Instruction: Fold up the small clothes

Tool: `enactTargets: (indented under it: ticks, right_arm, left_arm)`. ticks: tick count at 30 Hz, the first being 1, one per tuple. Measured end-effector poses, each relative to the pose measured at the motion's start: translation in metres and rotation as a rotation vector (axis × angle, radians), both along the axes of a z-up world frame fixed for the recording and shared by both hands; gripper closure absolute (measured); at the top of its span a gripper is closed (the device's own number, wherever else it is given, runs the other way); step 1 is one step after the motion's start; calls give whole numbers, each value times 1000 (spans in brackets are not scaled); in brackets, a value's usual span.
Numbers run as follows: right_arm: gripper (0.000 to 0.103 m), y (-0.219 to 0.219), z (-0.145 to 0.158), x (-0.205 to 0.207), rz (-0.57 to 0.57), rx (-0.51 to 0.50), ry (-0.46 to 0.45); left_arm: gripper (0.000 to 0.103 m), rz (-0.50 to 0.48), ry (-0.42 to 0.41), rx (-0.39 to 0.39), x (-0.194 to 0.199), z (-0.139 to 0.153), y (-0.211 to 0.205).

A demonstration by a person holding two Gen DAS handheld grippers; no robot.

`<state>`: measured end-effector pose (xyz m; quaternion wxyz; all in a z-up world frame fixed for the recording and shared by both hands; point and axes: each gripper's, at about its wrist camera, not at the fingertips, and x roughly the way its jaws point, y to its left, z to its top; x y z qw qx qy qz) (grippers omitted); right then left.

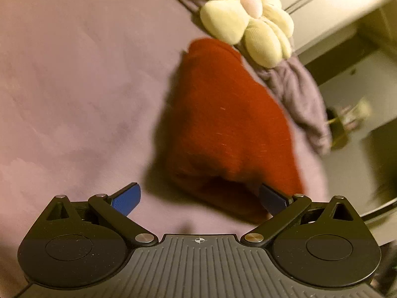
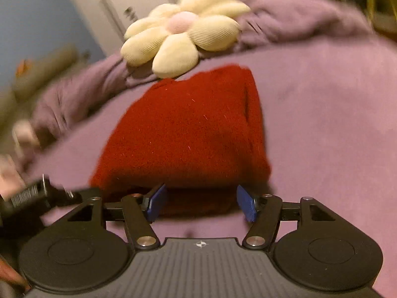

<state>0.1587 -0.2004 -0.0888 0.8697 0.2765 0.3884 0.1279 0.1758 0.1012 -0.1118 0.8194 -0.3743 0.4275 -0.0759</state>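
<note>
Folded red garment [image 2: 183, 129] on purple bedspread [image 2: 322, 114]

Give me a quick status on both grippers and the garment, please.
Left gripper open, empty. Right gripper open, empty. Red knitted garment folded on purple bedspread. Cream flower-shaped plush cushion beyond it.

On the bedspread [image 2: 322, 124] we list a folded garment [image 2: 188, 134] — behind it a flower cushion [image 2: 183, 32], lying on a bunched blanket [image 2: 285, 17] along the far edge — nearest us, both grippers.
</note>
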Motion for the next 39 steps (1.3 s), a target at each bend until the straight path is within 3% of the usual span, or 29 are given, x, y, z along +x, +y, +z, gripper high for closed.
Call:
enactTargets:
  ticks: [2,4,6,8,12,16,18,21,23,25,27,29,32,33,36,39]
  right_arm:
    - [40,-10,-9,3,-59,182,25]
    - [40,-14,-15,9,-112,282,30]
    - [43,-11,-21,16,-138,296,50]
    - [60,-8,-29,24,-161,327,86]
    - [80,-5,-37,26,-159,444,94]
    - [82,-17,-55,22,-189,762,96]
    - [83,-21,-66,21,-216,826,124]
    - [83,-18,-64,21,-199,630,131]
    - [83,-12,-62,19,-185,582,122]
    - [83,-9,-57,20,-185,571,113]
    - [84,-11,-52,21,-176,583,97]
    - [84,-16,-53,21,-167,669,88]
    - [84,-24,-55,18,-163,722,81]
    - [84,-23,-56,19,-159,677,90]
    - [84,-13,-56,24,-132,402,136]
    - [83,-12,-49,21,-96,316,116]
  left_arm:
    - [0,7,-8,-115,9,-4,0]
    - [0,31,-2,-174,19,-9,1]
    - [0,64,45,-181,29,-17,1]
    - [0,94,61,-195,35,-22,4]
    - [1,96,32,-257,34,-20,13]
    - [1,77,29,-313,30,-17,17]
    - [1,54,28,-321,25,-16,18]
    - [1,27,19,-387,14,-16,16]
    - [1,25,12,-364,19,-14,9]
    - [1,49,7,-328,26,-15,6]
    - [3,71,17,-352,31,-16,4]
    - [22,55,-26,-361,32,-11,5]
    - [22,34,-35,-301,32,-7,7]
    - [24,31,-15,-293,33,-9,9]
    - [24,-4,31,-273,34,-16,14]
    - [20,-31,44,-247,28,-16,24]
